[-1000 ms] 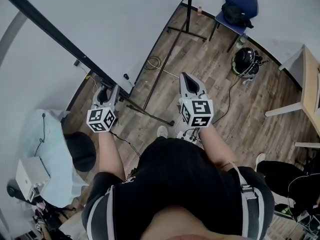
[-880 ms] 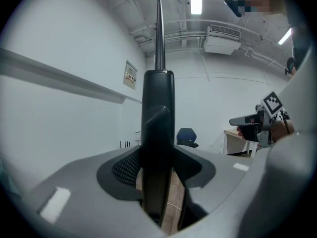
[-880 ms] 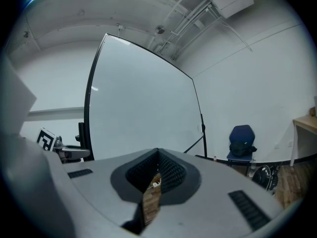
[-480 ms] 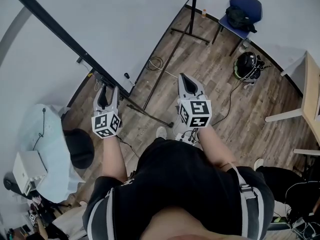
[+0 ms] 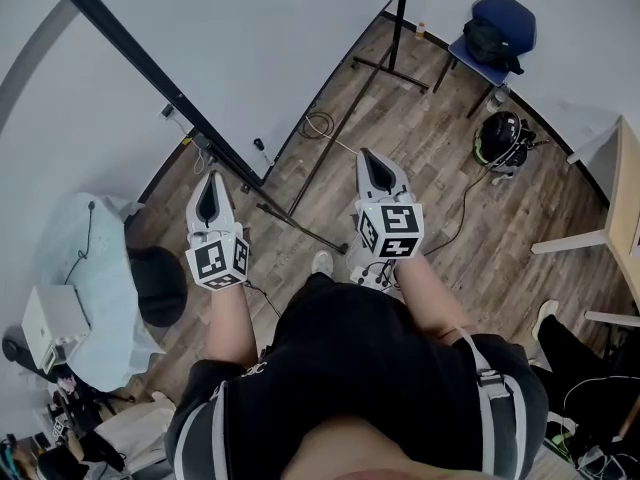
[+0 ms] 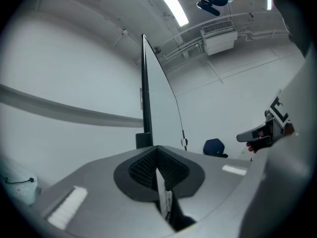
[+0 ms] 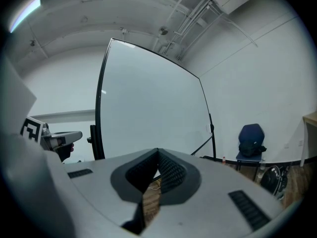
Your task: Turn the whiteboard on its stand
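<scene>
Since the whiteboard (image 5: 270, 48) stands upright on its stand (image 5: 300, 225) with nothing gripping it, we judge the turning still ahead. Fingers of our left gripper (image 5: 209, 176) have just closed empty beside its dark edge, and those of our right gripper (image 5: 366, 155) rest together before its face.

Left gripper (image 5: 207, 180) points level with its tips met. The jaws have just closed, with nothing between them. It sits just short of the black lower frame edge of the whiteboard (image 5: 260, 48) (contact not discernible from above). Right gripper (image 5: 367, 158) is level, tips together and empty, over the wooden floor (image 5: 440, 198), beside the stand's long floor bar (image 5: 341, 133). Blue chair (image 5: 510, 10) carries a dark bag by the far wall. Black rounded object (image 5: 500, 140) lies on the floor near it. Pale covered bulk (image 5: 95, 278) at left.
</scene>
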`<state>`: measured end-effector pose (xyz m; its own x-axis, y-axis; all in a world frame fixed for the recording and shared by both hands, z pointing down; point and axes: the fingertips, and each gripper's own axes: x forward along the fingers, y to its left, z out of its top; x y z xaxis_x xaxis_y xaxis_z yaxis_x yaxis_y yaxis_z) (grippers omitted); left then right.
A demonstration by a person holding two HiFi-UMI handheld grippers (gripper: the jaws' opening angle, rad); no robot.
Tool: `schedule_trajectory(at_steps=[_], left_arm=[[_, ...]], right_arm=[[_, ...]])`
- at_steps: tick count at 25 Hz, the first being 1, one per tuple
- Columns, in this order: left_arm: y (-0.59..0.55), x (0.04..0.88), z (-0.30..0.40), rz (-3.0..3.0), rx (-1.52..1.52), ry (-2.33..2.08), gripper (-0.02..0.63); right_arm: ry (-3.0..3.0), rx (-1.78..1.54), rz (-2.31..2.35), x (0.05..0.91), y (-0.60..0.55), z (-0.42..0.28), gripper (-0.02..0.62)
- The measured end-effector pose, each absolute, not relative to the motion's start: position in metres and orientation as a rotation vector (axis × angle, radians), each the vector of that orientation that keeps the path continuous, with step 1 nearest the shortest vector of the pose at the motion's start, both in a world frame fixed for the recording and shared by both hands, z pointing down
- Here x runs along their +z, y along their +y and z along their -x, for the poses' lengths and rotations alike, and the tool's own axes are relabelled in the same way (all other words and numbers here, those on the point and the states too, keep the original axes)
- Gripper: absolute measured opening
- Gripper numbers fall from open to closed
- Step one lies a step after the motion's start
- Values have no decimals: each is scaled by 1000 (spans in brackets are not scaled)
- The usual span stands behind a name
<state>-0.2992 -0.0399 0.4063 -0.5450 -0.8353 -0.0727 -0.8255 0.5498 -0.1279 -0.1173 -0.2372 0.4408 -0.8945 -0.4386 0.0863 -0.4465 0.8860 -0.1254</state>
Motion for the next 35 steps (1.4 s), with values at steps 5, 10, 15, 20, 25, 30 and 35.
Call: schedule_trajectory(at_steps=[5,10,15,20,25,30,35], left_arm=[[-65,421,279,1554,-102,2663,9],[-94,433,260,1696,-41,2673,8],[-113,444,248,1738,-46,2701,9],[-118,462,239,1771,-48,2737,9],[-122,465,237,1780,-56,2738,9],[-122,466,239,1785,-52,2746,9],[-122,466,241,1786,-58,2747,9]], right_arm=[[-3026,240,-709,439,-233,115,5],[-3044,205,-753,433,-233,106,5],[-3050,136,-729,430,-232,103,3],[-3040,137,-749,432,-230,99,5],[-3027,146,-757,436,-233,98,5],[-3011,141,-756,439,-233,100,5],[-3006,140,-748,440,-234,103,5]])
